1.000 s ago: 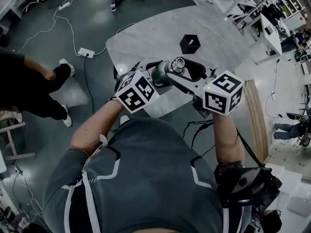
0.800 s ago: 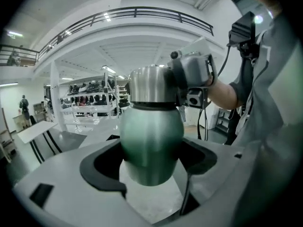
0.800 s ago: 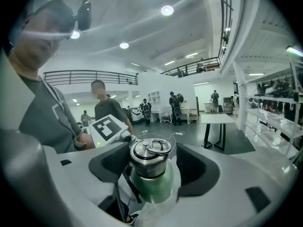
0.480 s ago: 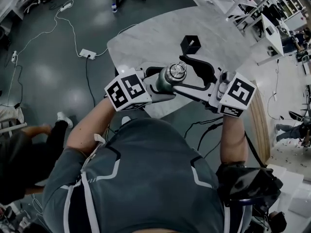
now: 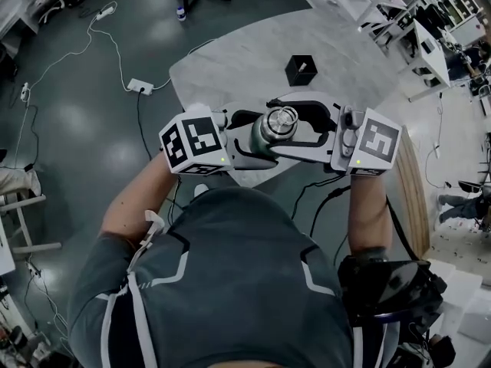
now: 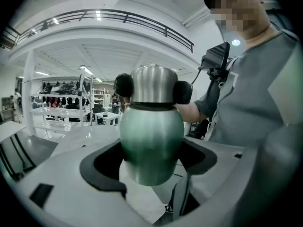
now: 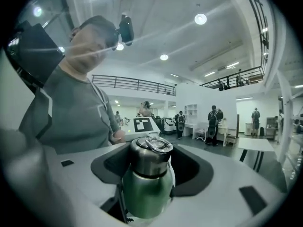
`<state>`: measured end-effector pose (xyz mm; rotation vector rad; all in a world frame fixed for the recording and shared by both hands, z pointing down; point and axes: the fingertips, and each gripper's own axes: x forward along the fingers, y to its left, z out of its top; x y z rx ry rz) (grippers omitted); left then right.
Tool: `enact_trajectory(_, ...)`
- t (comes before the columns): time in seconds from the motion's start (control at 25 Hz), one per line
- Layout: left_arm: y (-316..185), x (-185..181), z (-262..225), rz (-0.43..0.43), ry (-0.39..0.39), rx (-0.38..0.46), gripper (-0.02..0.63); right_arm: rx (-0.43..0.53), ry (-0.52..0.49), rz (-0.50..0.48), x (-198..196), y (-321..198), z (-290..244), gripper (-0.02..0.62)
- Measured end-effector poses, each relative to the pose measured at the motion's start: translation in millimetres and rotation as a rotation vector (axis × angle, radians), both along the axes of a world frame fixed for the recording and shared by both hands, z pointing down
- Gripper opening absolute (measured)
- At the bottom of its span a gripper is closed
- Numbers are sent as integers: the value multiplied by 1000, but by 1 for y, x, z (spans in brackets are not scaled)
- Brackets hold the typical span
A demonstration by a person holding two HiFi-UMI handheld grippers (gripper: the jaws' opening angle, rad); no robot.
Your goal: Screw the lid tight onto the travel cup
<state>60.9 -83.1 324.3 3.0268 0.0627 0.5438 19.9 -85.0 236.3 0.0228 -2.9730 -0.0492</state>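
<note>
Over the near end of the pale table (image 5: 253, 60), item one: travel cup (image 5: 262, 136), green body, steel lid (image 5: 282, 118) seated on top, a wire ring (image 7: 158, 143) lying flat on the lid, a dark band showing where lid meets body. You hold it clear of the tabletop, roughly upright, between your two grippers. Item two: your left gripper (image 6: 151, 162), entering from the left of the head view, is clamped on the green body, one dark-lined jaw on either side. Item three: your right gripper (image 7: 151, 167), entering from the opposite side, is set wide round the lid. Its jaws have just been closing, and its rounded black pads (image 6: 124, 85) sit against the lid's two flanks (clearest in the left gripper view, where they show on either side of the steel). Item four: a small black open box (image 5: 300, 69), standing on the table well beyond the cup. Item five: a white power strip (image 5: 138, 85) on the dark floor to the left of the table, its cable (image 5: 92, 29) trailing away.
</note>
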Motion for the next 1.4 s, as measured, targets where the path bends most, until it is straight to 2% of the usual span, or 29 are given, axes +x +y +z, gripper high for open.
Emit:
enact_trajectory(0.12, -14, -1, 8, -108, -21, -7, 371, -23, -31, 134, 3, -16, 8, 276)
enact_trajectory(0.28, -46, -6, 32, -323, -126, 42, 372, -16, -42, 420, 8, -47, 27, 276)
enact_trajectory(0.36, -54, -7, 39, -366, -158, 70, 371, -23, -39, 511, 11, -53, 33, 276)
enact_trajectory(0.4, -52, -6, 38, -350, -154, 72, 372, -21, -42, 514, 11, -52, 33, 276)
enact_trajectory(0.48, -41, -2, 28, -261, -106, 50, 371, -26, -55, 430, 12, -42, 24, 278)
enact_trajectory(0.6, -18, -1, 4, -77, -22, 1, 371, -73, -93, 171, 12, -20, 4, 311)
enact_trajectory(0.72, 2, -3, -9, 71, 6, -29, 371, -102, -121, -66, 9, 2, -9, 311)
enact_trajectory(0.84, 16, 1, -14, 150, -5, -36, 371, -91, -117, -148, 7, 8, -14, 311)
enact_trajectory(0.96, 17, 3, -12, 149, -29, -19, 373, -126, -105, -164, 7, 12, -13, 301)
enact_trajectory(1.04, 9, 2, -7, 96, -48, -12, 371, -110, -119, -125, 5, 6, -11, 276)
enact_trajectory(1.12, -4, 0, 1, 7, -84, 1, 371, -70, -117, -27, 4, -6, -5, 275)
enact_trajectory(1.32, -47, -5, 22, -291, -174, 98, 371, -34, -94, 368, 13, -43, 16, 273)
enact_trajectory(1.4, -57, -8, 30, -352, -188, 123, 371, -26, -89, 469, 10, -50, 24, 273)
